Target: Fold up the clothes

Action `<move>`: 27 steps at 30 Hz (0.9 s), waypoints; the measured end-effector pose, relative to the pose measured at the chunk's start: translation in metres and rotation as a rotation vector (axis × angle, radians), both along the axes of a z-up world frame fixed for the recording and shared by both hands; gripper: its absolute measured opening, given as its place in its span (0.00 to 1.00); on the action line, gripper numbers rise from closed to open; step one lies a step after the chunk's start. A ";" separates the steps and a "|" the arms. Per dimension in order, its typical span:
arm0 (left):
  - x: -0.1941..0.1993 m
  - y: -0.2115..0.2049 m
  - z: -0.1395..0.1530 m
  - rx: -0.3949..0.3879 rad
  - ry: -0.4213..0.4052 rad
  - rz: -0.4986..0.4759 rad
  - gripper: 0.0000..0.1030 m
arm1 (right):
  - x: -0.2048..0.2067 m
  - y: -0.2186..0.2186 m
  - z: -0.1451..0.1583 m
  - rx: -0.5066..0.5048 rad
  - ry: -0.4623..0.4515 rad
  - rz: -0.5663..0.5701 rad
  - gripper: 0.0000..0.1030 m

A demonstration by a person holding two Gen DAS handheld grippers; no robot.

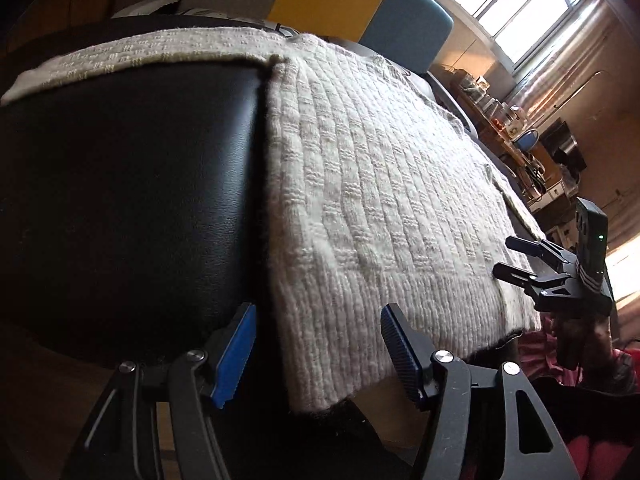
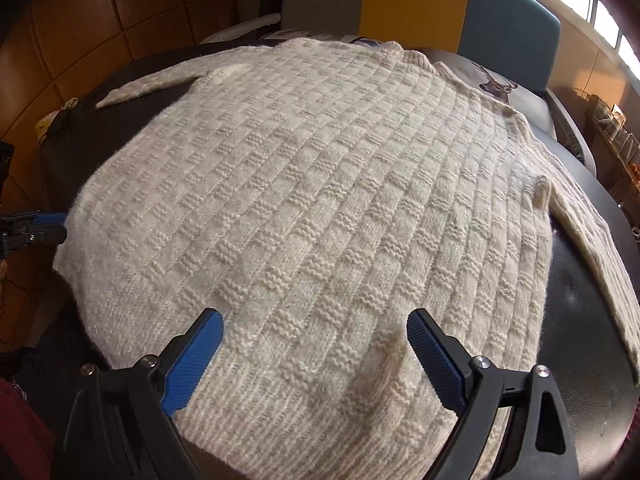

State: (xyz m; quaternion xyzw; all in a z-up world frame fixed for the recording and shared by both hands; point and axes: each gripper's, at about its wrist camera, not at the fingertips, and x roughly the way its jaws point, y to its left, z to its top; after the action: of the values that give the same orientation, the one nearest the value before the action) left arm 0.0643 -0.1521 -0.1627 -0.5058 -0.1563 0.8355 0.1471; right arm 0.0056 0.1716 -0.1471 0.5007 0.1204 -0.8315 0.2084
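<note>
Sunlit windows (image 1: 516,4) glow at the far right of a room with tan padded wall panels (image 2: 132,12) on the left, and a round black table (image 1: 132,200) fills the middle. Spread flat across that table lies a cream knitted sweater (image 2: 304,200), face down or up I cannot tell, its ribbed hem hanging just over the near edge. One sleeve (image 2: 152,84) stretches out toward the far left; the other sleeve (image 2: 596,248) runs down the right side of the tabletop. Beyond it stands a chair (image 2: 460,8) with grey, yellow and teal back panels, holding a cushion with a deer print (image 2: 496,82). The left gripper (image 1: 318,354) hovers low at the sweater's left hem corner, blue pads spread wide, grasping nothing. The right gripper (image 2: 316,356) sits over the middle of the hem, likewise released, its pads apart above the ribbing.
</note>
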 end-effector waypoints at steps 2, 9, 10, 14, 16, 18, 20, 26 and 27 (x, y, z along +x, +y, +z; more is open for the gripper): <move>-0.001 0.014 0.003 -0.092 0.033 -0.013 0.43 | -0.004 0.005 -0.002 0.001 0.001 -0.023 0.92; 0.002 -0.007 0.051 0.159 0.086 0.028 0.10 | -0.007 0.023 -0.011 0.007 -0.009 -0.061 0.94; 0.002 -0.009 0.054 0.137 0.085 0.024 0.10 | -0.006 0.023 -0.012 -0.001 -0.006 -0.064 0.95; 0.005 0.002 0.024 -0.004 -0.038 -0.019 0.10 | -0.007 0.026 -0.015 -0.026 0.006 -0.073 0.99; 0.000 0.005 0.005 -0.054 -0.116 -0.020 0.13 | -0.008 0.027 -0.016 -0.029 0.007 -0.071 1.00; 0.001 -0.004 0.009 0.002 -0.112 0.003 0.16 | -0.009 0.028 -0.015 -0.029 0.008 -0.068 1.00; 0.001 -0.013 0.013 0.058 -0.107 0.026 0.19 | -0.009 0.028 -0.016 -0.033 0.009 -0.067 1.00; -0.023 -0.027 0.041 0.118 0.015 0.097 0.32 | -0.015 0.027 -0.011 -0.030 -0.024 -0.077 1.00; -0.033 -0.023 0.041 0.116 0.025 0.097 0.33 | -0.016 0.027 -0.007 -0.036 -0.019 -0.077 0.99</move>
State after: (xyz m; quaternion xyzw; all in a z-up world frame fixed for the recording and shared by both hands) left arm 0.0315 -0.1755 -0.1216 -0.4778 -0.2268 0.8375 0.1376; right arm -0.0104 0.1984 -0.1541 0.5091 0.0840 -0.8361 0.1863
